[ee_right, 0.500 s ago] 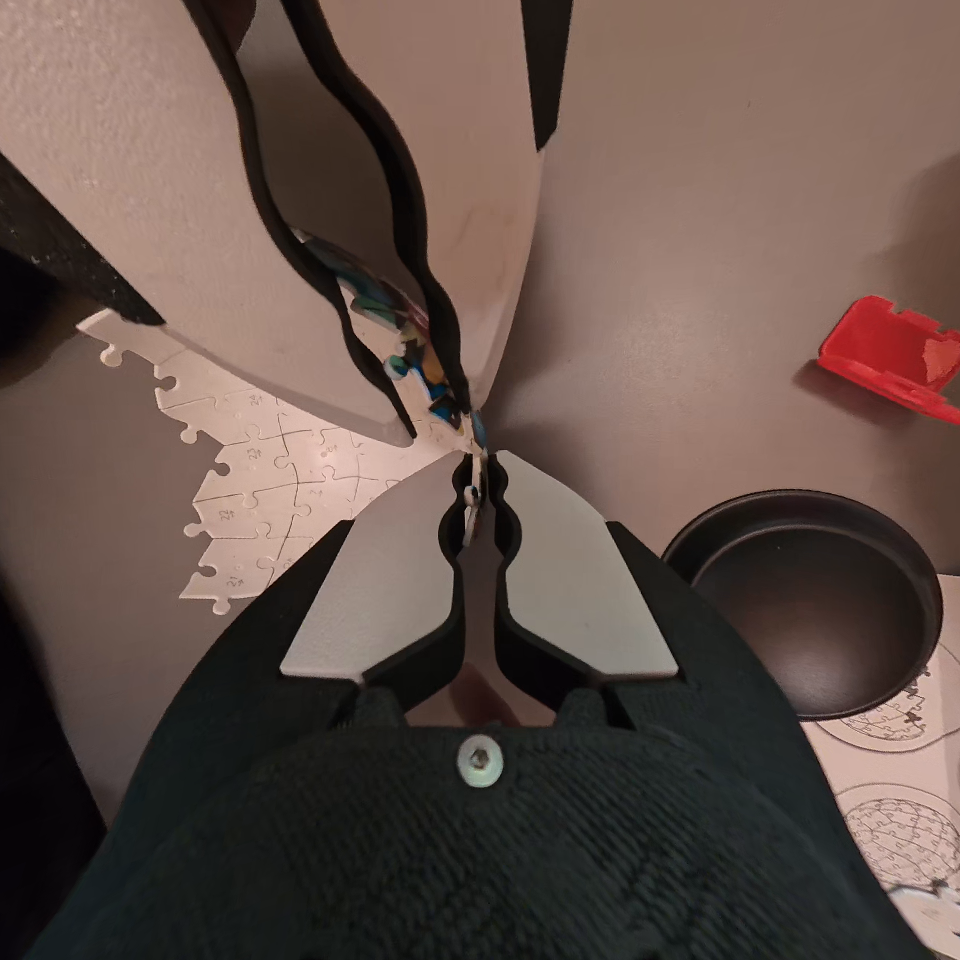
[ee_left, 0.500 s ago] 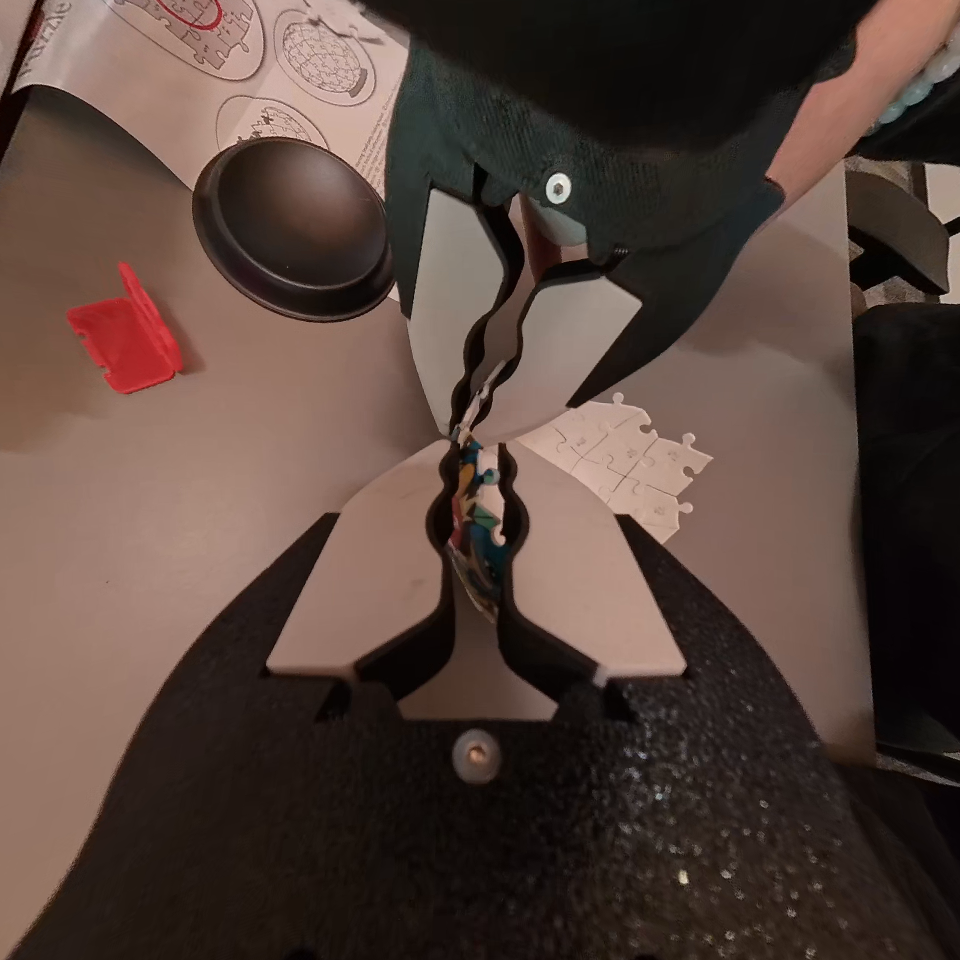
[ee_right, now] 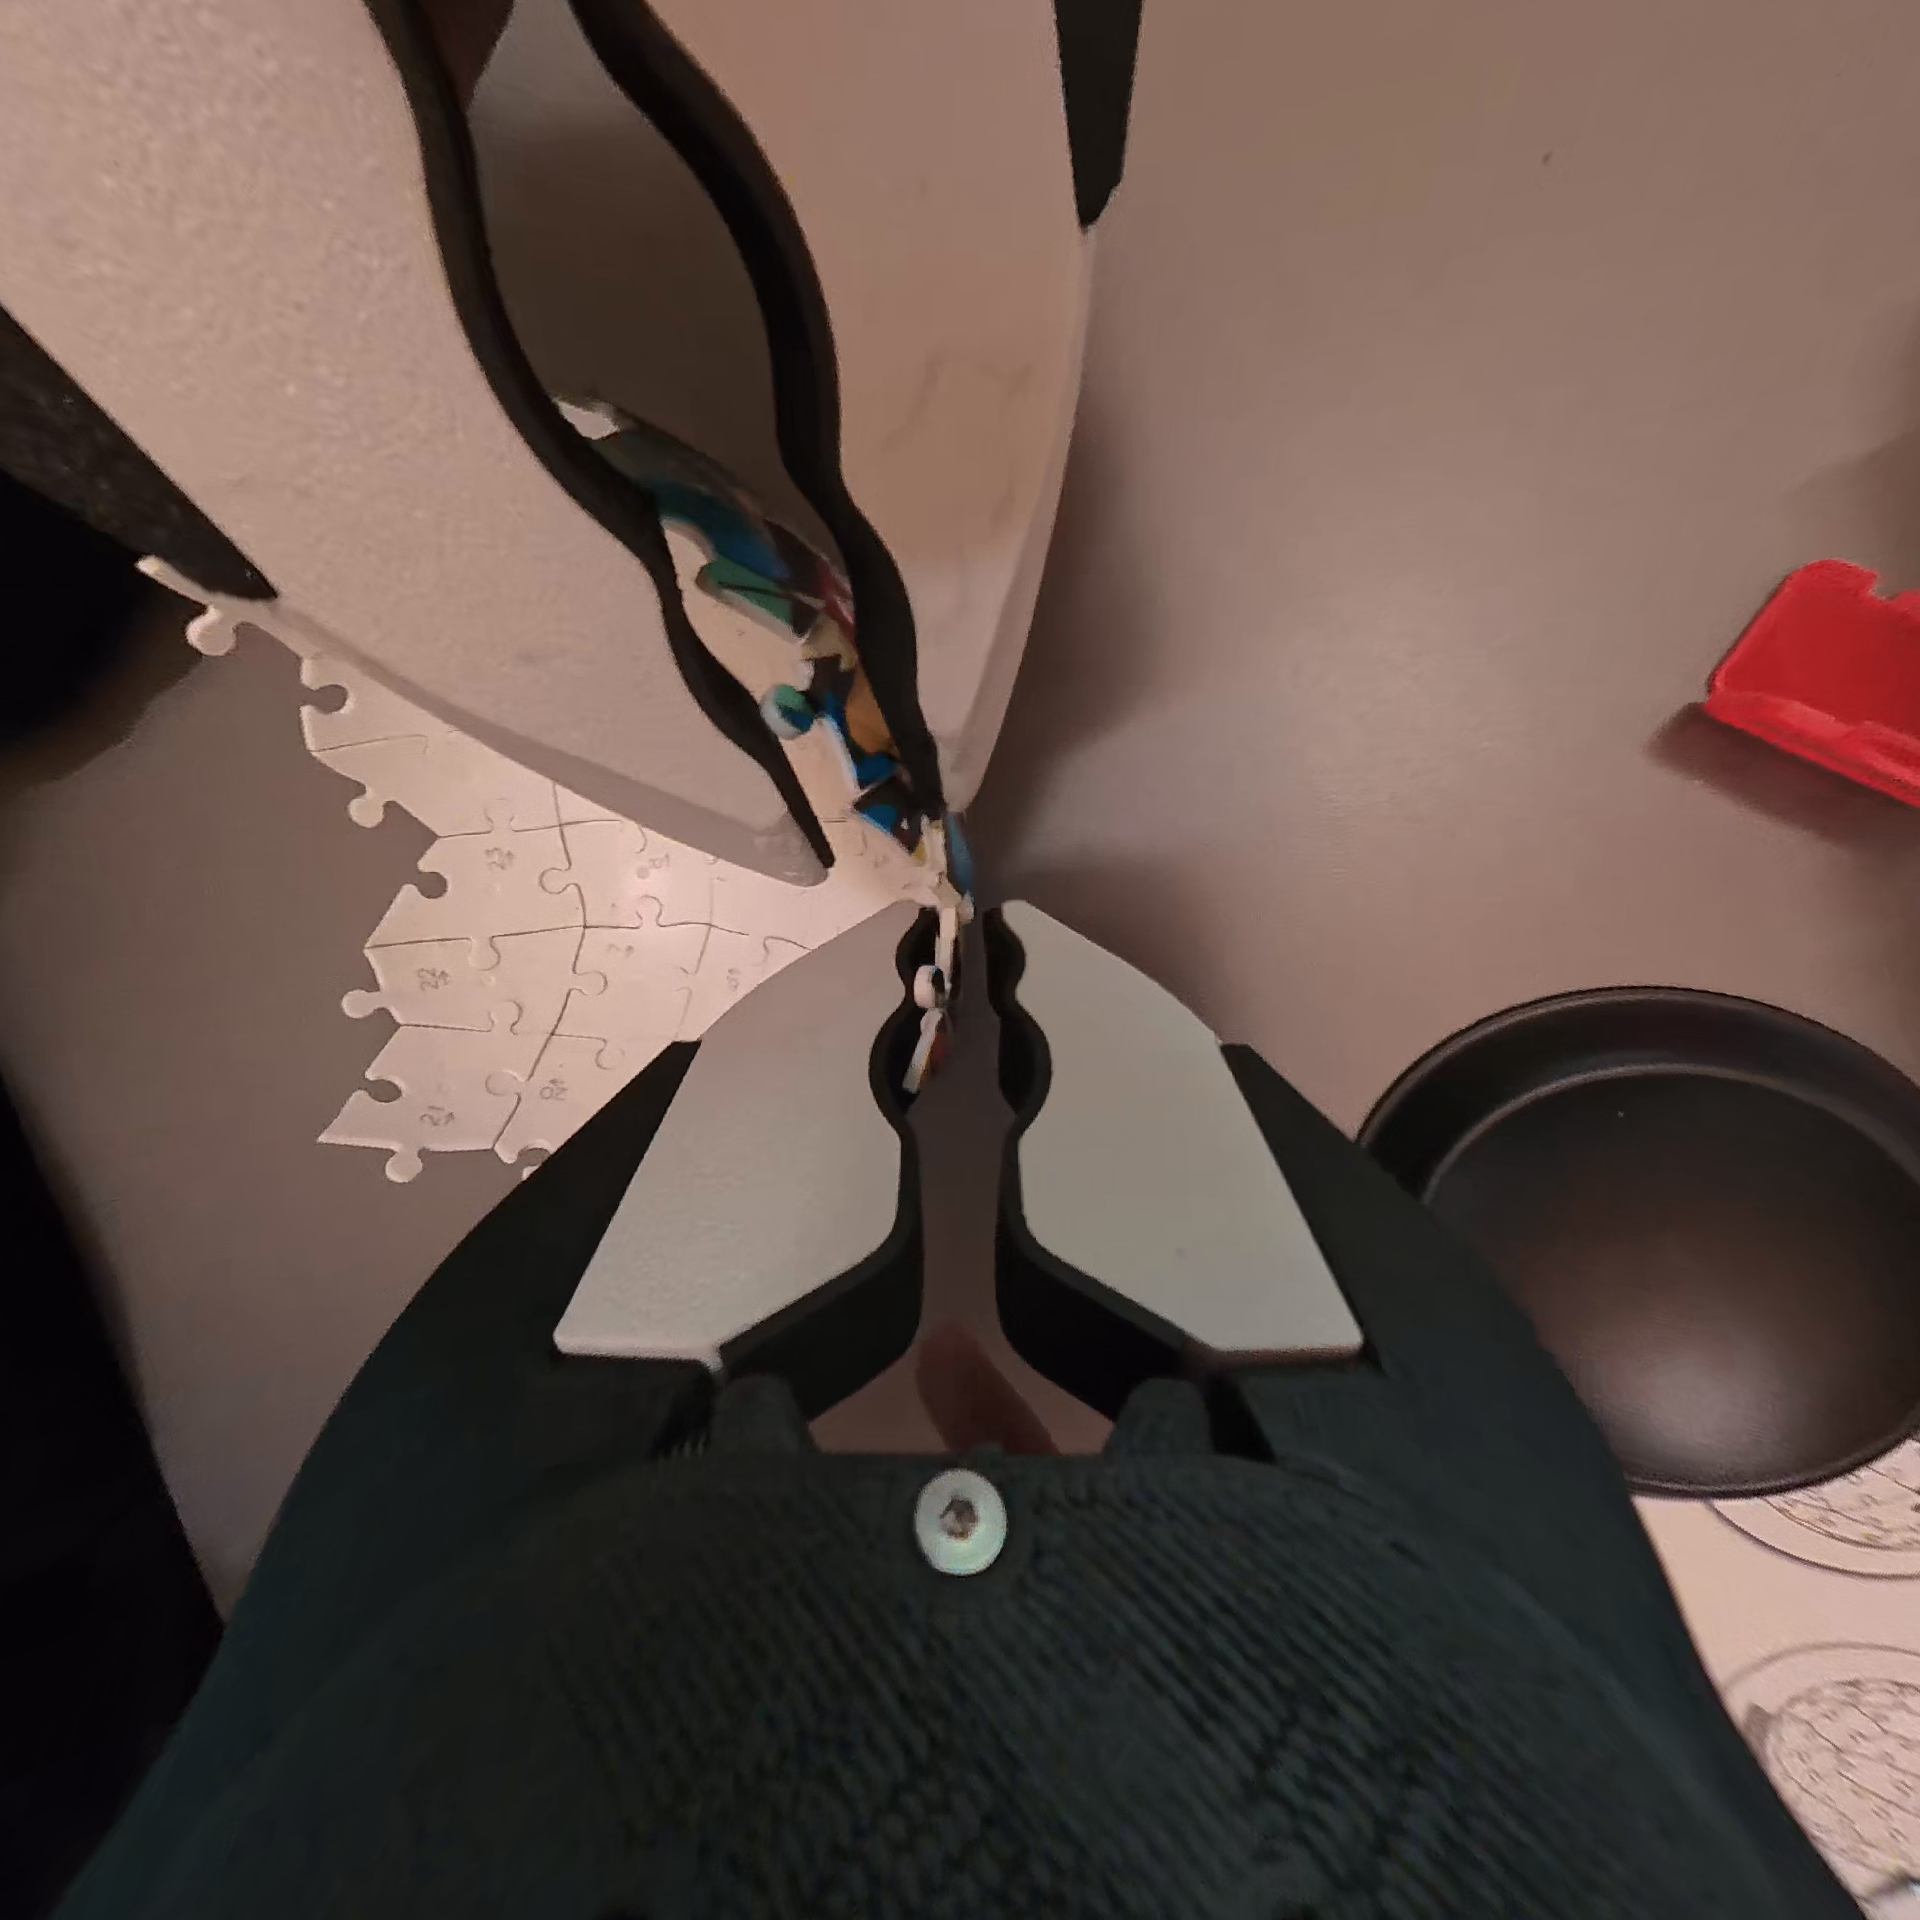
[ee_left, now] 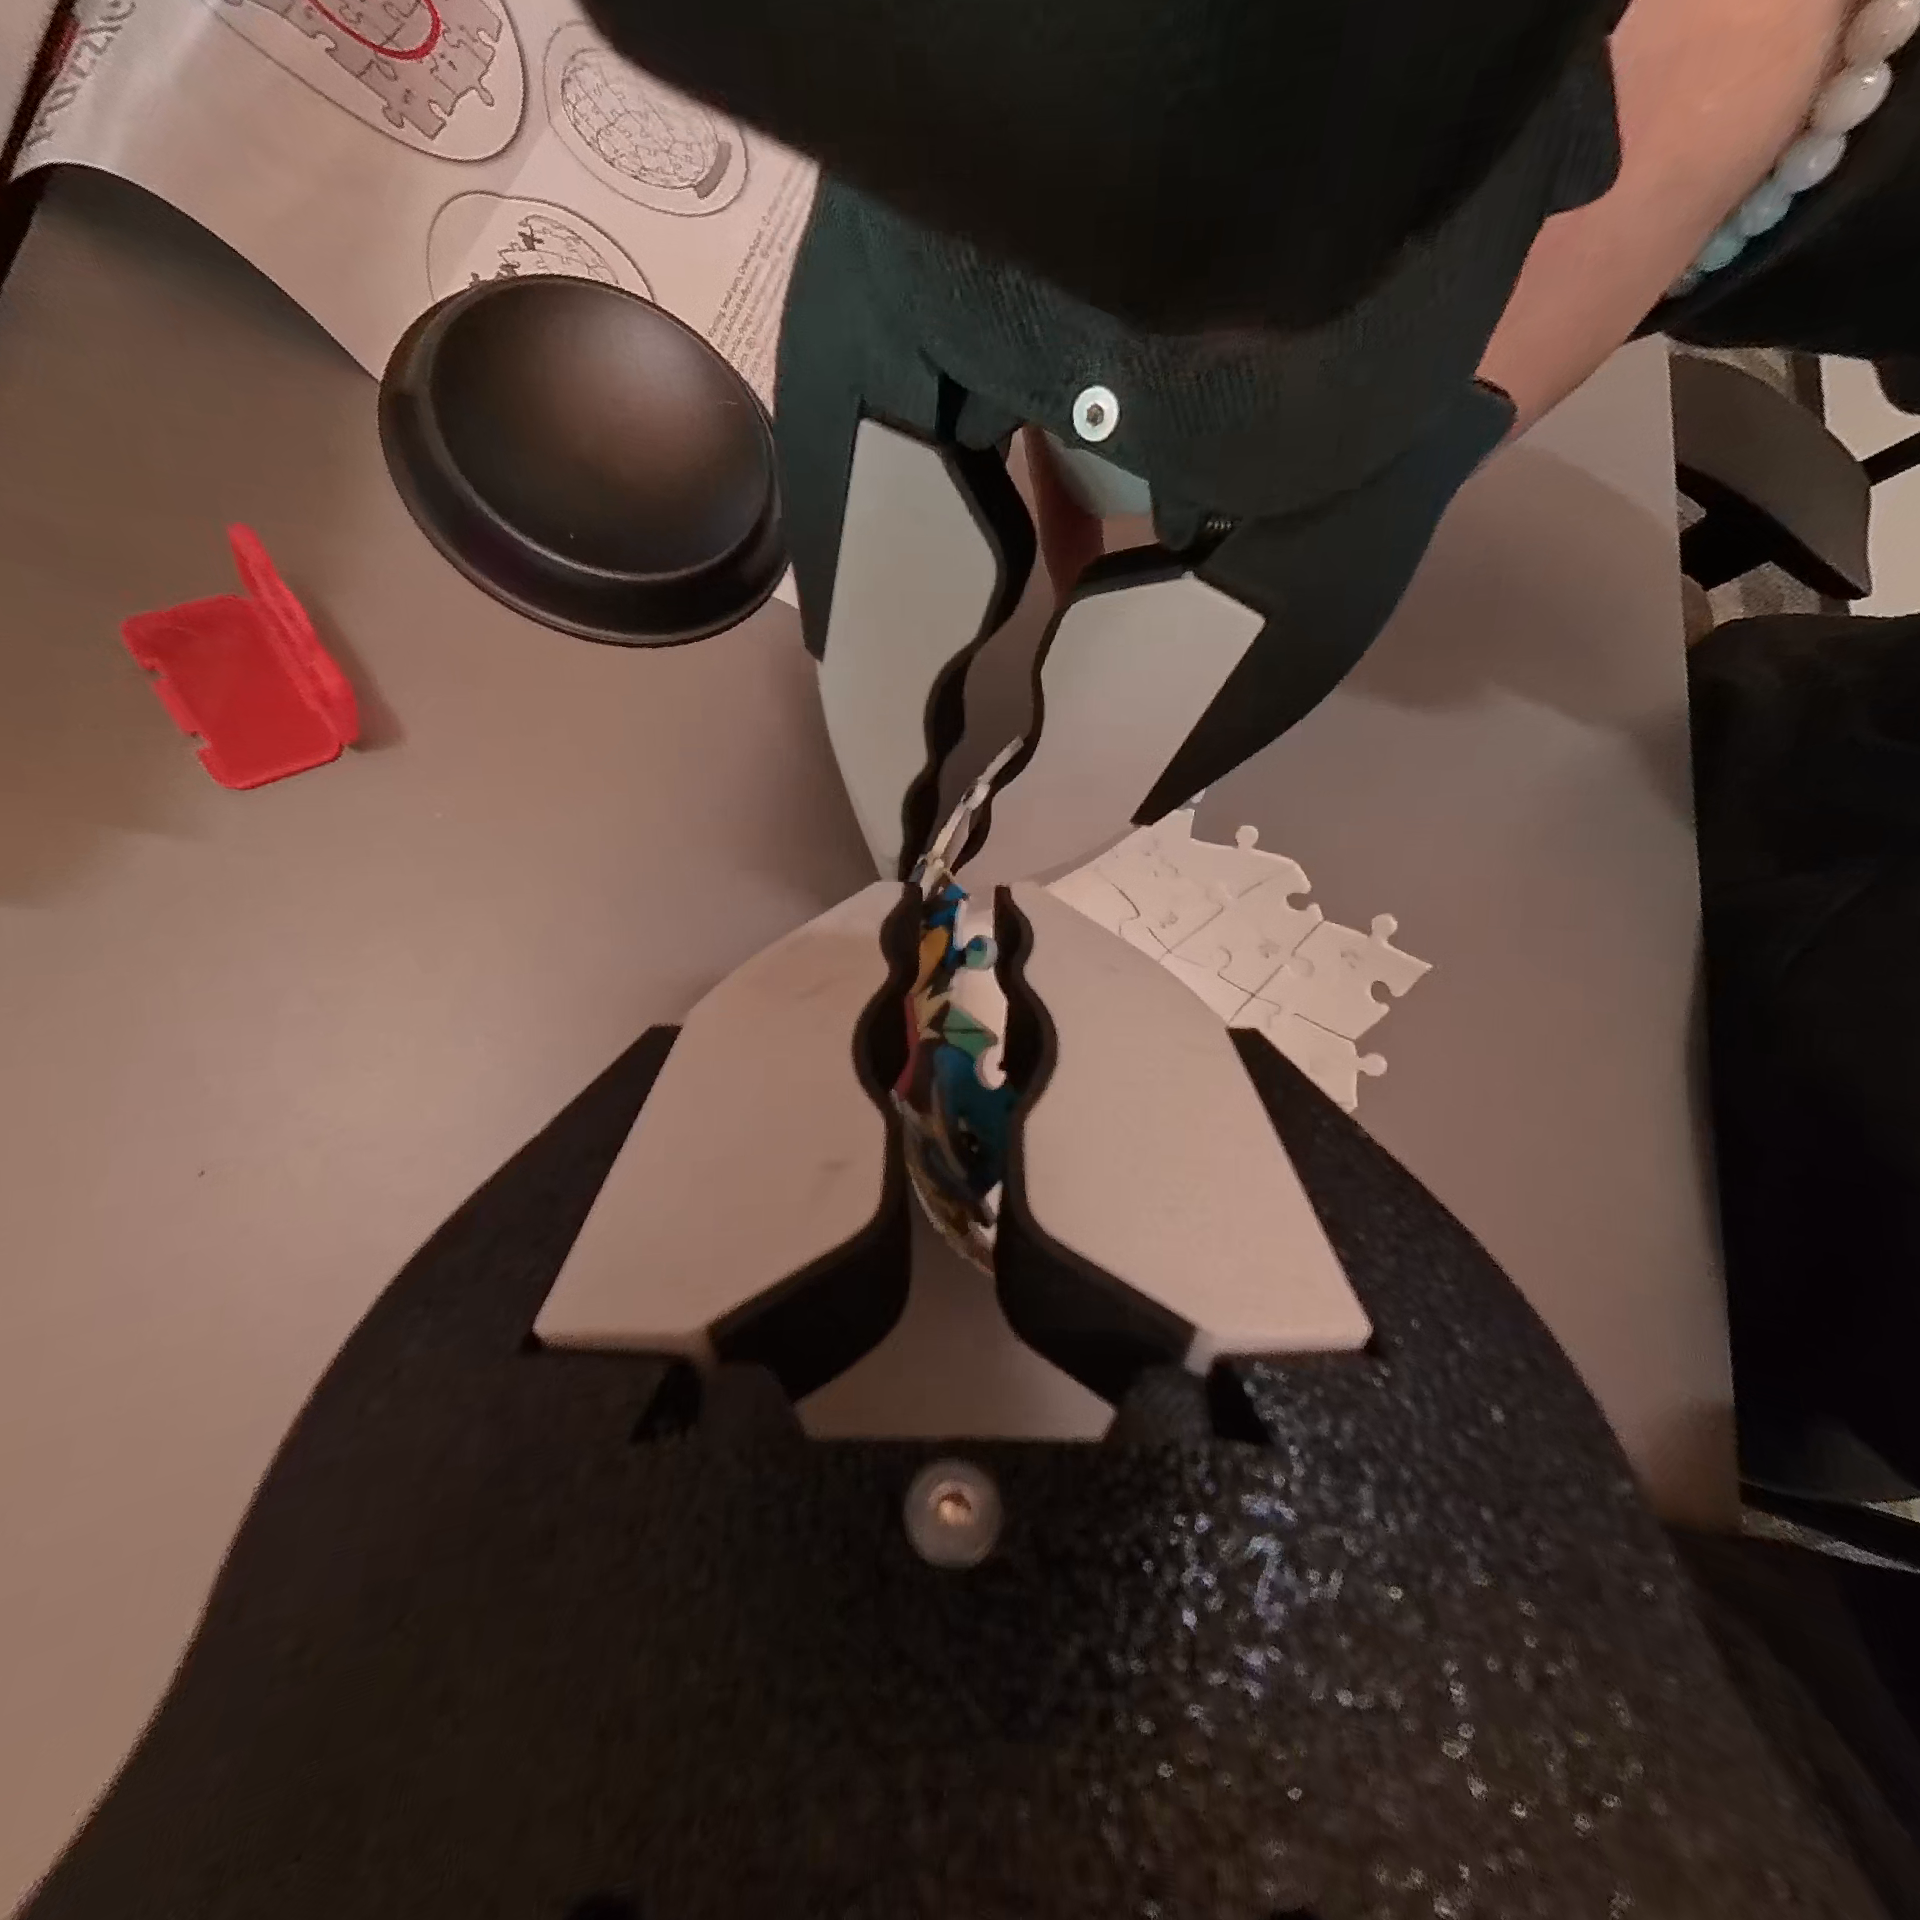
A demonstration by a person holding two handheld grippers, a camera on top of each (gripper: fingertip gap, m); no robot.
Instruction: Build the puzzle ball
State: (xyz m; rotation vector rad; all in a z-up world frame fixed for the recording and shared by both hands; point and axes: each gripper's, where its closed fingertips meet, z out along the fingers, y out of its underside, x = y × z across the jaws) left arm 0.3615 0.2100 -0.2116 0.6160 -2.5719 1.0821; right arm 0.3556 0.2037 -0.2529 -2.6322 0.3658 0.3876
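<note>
- Two puzzle pieces are kept tip to tip: a coloured piece (ee_left: 951, 1081) clamped in the left tongs (ee_left: 951, 914), a smaller piece (ee_right: 930, 1023) pinched in the right tongs (ee_right: 961, 925).
- Little has shifted; joining is judged unfinished.

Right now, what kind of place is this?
Probably a hobby or home tabletop: a plain grey table carries a white joined puzzle sheet, a printed instruction leaflet and a round black stand.

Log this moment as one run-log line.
left tool: shut on colourful puzzle section | right tool: shut on small puzzle piece | tips meeting above assembled white pieces
</note>
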